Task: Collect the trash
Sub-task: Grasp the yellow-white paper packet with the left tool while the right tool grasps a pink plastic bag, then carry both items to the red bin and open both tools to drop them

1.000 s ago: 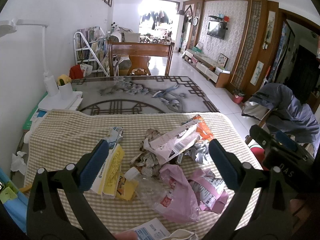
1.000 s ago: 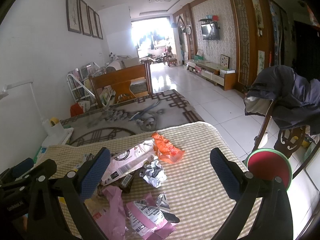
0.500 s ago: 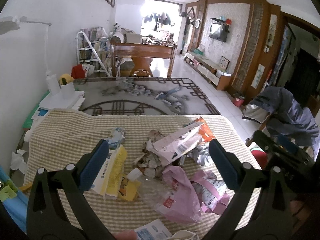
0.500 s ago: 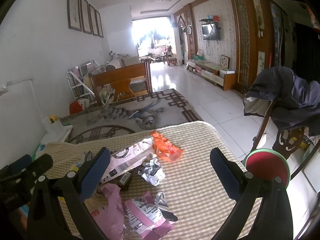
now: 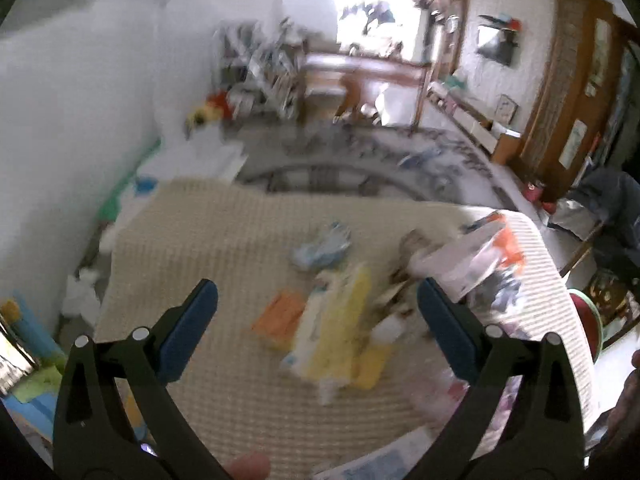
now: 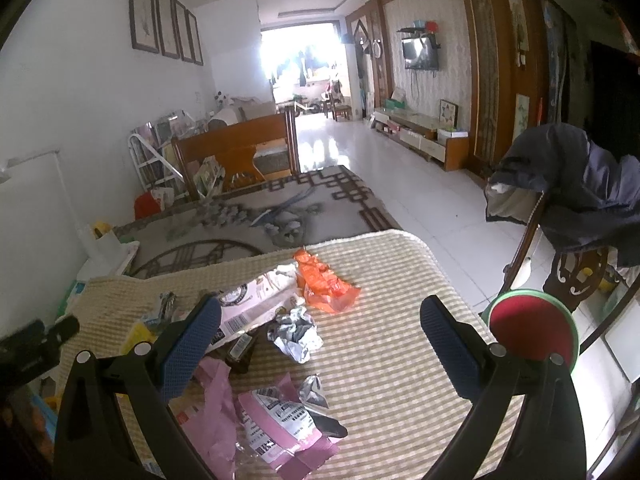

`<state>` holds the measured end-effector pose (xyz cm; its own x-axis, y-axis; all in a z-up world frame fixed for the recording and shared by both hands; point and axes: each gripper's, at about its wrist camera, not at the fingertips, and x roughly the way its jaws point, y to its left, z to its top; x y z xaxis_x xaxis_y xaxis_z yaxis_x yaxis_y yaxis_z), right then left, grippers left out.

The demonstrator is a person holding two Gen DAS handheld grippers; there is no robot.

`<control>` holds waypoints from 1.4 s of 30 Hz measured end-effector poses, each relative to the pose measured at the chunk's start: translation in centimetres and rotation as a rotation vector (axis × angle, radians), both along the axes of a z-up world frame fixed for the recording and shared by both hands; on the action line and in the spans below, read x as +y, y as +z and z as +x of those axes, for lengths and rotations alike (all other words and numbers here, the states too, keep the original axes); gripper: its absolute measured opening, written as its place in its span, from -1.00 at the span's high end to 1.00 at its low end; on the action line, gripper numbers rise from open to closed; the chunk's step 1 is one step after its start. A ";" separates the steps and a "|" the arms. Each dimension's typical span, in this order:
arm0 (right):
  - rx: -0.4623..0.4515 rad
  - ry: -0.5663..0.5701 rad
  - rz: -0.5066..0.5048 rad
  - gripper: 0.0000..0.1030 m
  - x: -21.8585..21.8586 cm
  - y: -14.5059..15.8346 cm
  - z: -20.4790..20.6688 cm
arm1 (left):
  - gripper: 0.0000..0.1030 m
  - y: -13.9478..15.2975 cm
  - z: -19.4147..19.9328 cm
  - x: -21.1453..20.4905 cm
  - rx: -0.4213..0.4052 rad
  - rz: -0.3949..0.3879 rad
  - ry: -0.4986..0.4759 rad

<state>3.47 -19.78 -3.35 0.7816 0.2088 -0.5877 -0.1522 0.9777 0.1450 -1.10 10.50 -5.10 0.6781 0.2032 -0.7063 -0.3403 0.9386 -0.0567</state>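
On my right view I count one orange wrapper (image 6: 325,287), one crumpled foil ball (image 6: 296,334), two pink plastic pieces (image 6: 280,432), and four framed pictures (image 6: 166,28) on the wall. My left view is blurred; there I make out perhaps one yellow box (image 5: 336,320).

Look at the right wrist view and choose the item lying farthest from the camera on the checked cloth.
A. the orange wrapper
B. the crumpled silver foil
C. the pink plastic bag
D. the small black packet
A: the orange wrapper lies nearest the cloth's far edge, beyond the crumpled silver foil, while the pink plastic bag sits close to the camera.
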 end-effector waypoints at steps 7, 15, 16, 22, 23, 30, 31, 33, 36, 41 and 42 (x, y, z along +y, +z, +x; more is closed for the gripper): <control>0.078 0.069 -0.031 -0.87 2.0 -1.7 1.0 | -0.90 -4.6 -0.5 3.7 0.128 -0.015 0.075; 0.144 0.152 -0.063 -0.87 4.0 -3.0 1.3 | -0.75 -6.3 3.1 1.7 0.162 -0.119 -0.086; 0.168 0.162 -0.057 -0.87 4.0 -3.2 1.6 | -0.67 -7.0 3.8 1.2 0.183 -0.124 -0.107; 0.254 0.221 -0.017 -0.87 4.3 -4.0 1.9 | 0.13 -9.7 5.8 0.7 0.267 -0.196 -0.135; 0.258 0.234 -0.014 -0.87 4.6 -4.1 1.9 | 0.19 -9.5 5.7 0.8 0.262 -0.194 -0.136; 0.375 0.450 0.026 -0.85 8.6 -5.6 1.4 | 0.23 -6.6 3.4 1.5 0.163 -0.214 -0.102; 0.403 0.481 0.047 -0.76 9.3 -6.1 1.4 | 0.22 -6.1 3.0 1.6 0.147 -0.217 -0.098; 0.455 0.505 0.081 -0.63 10.1 -7.1 1.9 | 0.22 -5.2 2.5 1.5 0.128 -0.215 -0.095; 0.503 0.464 0.111 -0.48 10.3 -7.9 3.2 | 0.20 -4.4 2.1 1.2 0.109 -0.220 -0.094; 0.527 0.454 -0.020 -0.08 11.9 -9.2 4.8 | 0.20 -3.7 1.8 0.1 0.089 -0.208 -0.109; 0.531 0.463 -0.042 0.08 12.2 -9.4 4.9 | 0.20 -3.7 1.9 -0.1 0.089 -0.204 -0.115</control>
<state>8.41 -7.56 -12.76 0.2238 0.4190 -0.8800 -0.4730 0.8361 0.2778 0.76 10.42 -8.79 0.6219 -0.0251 -0.7827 -0.2437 0.9437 -0.2239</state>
